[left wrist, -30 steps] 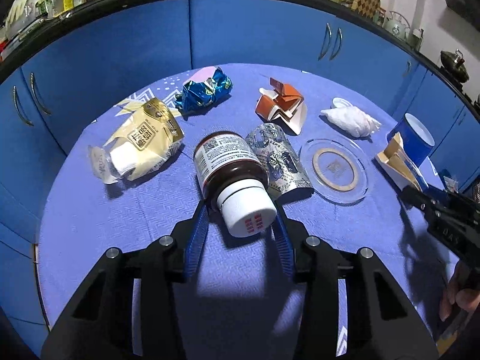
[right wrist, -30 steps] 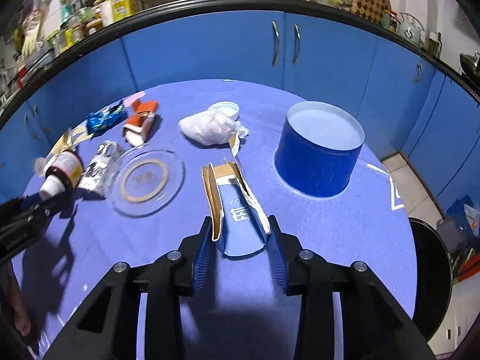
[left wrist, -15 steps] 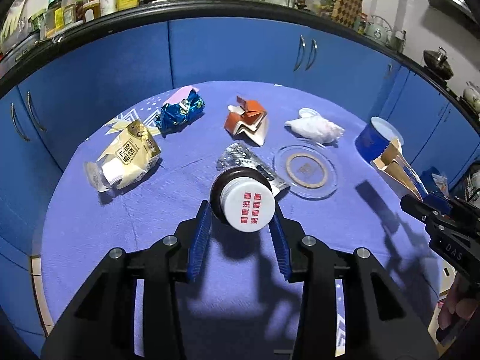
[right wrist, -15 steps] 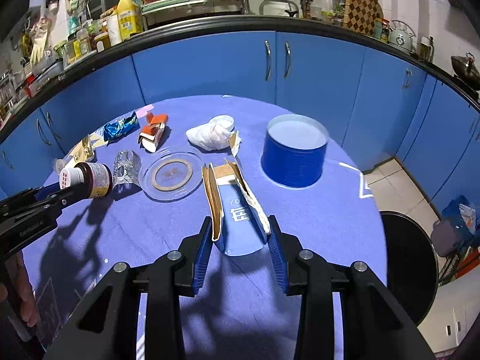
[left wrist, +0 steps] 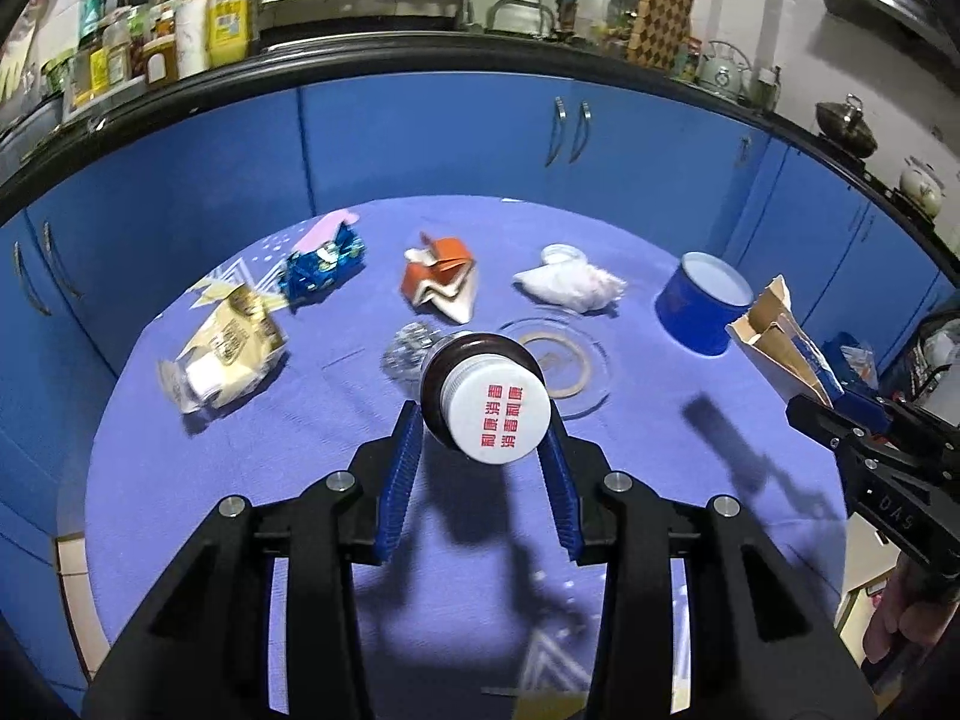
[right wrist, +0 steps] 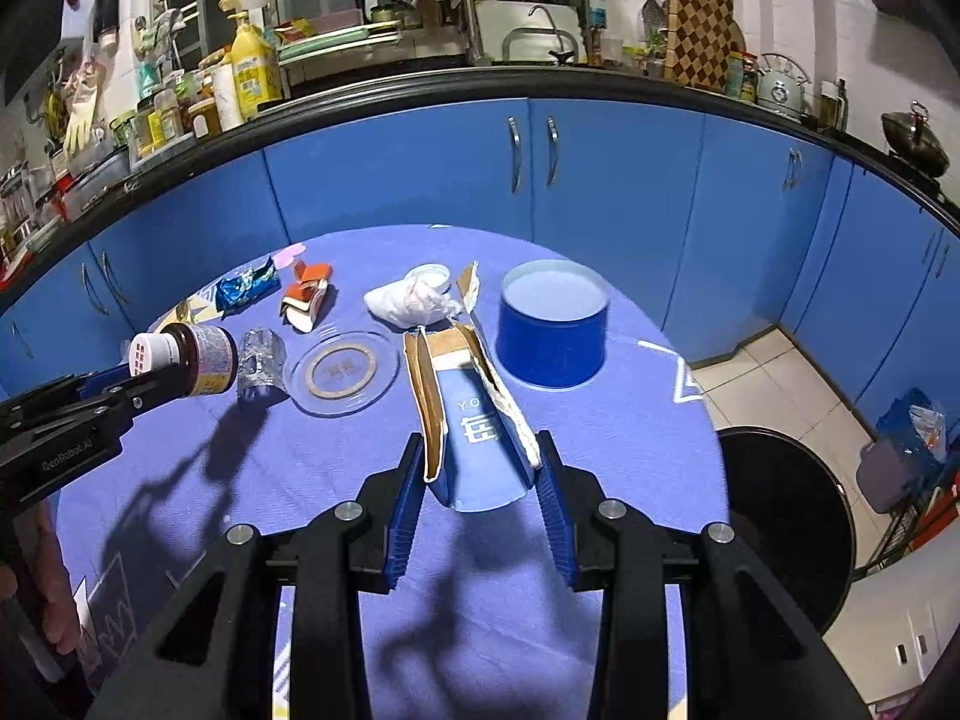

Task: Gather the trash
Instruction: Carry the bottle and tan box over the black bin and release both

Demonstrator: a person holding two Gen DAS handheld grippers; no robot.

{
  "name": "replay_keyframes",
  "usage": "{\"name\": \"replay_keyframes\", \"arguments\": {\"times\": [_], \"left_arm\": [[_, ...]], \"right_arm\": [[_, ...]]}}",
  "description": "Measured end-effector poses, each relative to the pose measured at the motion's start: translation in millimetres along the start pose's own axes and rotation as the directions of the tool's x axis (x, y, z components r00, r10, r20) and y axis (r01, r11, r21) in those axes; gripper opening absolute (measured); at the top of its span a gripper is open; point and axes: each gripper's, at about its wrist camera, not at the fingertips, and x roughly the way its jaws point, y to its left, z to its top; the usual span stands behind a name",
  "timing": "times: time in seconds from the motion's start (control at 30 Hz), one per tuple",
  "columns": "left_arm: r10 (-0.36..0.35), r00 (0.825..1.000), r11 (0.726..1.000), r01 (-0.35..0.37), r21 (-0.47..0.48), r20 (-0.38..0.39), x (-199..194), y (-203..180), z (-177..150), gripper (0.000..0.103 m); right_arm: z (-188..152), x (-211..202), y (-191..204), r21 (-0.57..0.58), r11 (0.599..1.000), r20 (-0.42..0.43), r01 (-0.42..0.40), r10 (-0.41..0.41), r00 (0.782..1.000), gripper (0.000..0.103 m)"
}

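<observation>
Two pieces of trash in hand, both clear of the table (right wrist: pixel 630 420): left claw (left wrist: pixel 485 450) clamped on brown bottle (left wrist: pixel 480 384), white cap toward camera, body pointing away past the tips; right claw (right wrist: pixel 477 480) clamped on torn blue carton (right wrist: pixel 474 414), open torn end pointing away. Step in hand: carry phase, pickup done, drop-off not yet done. Black round bin (right wrist: pixel 786 516) on floor, off to the right of right claw and below table level; probably the target, though blue tub (right wrist: pixel 552 330) ahead of that claw also possible. Next move: swing right claw over bin mouth, then open; left claw has the longer crossing, so best sequenced to avoid crowding. Bottle gripped near the cap end, so heavy body hangs forward; slip risk if tilted further. Left on table beyond left claw: cream wrapper (left wrist: pixel 228 354), blue foil wrapper (left wrist: pixel 324 264), orange box (left wrist: pixel 441 279), white wad (left wrist: pixel 570 285), crushed clear cup (left wrist: pixel 411 351), glass dish (left wrist: pixel 594 384).
</observation>
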Motion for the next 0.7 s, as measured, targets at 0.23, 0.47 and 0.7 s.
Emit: {"name": "replay_keyframes", "arguments": {"times": [0.23, 0.47, 0.7], "left_arm": [[-0.043, 0.999, 0.998, 0.042, 0.052, 0.014, -1, -32, 8, 0.04], [-0.075, 0.997, 0.992, 0.072, 0.104, 0.021, 2, -64, 16, 0.04], [-0.114, 0.993, 0.982, 0.11, 0.155, 0.017, 7, -99, 22, 0.04]], "right_arm": [[-2, -15, -24, 0.044, 0.999, 0.022, 0.027, -0.028, 0.999, 0.035], [-6, -24, -47, 0.082, 0.996, 0.036, 0.044, -0.047, 0.998, 0.035], [-10, -33, -71, 0.12, 0.99, 0.051, 0.07, -0.076, 0.996, 0.035]]}}
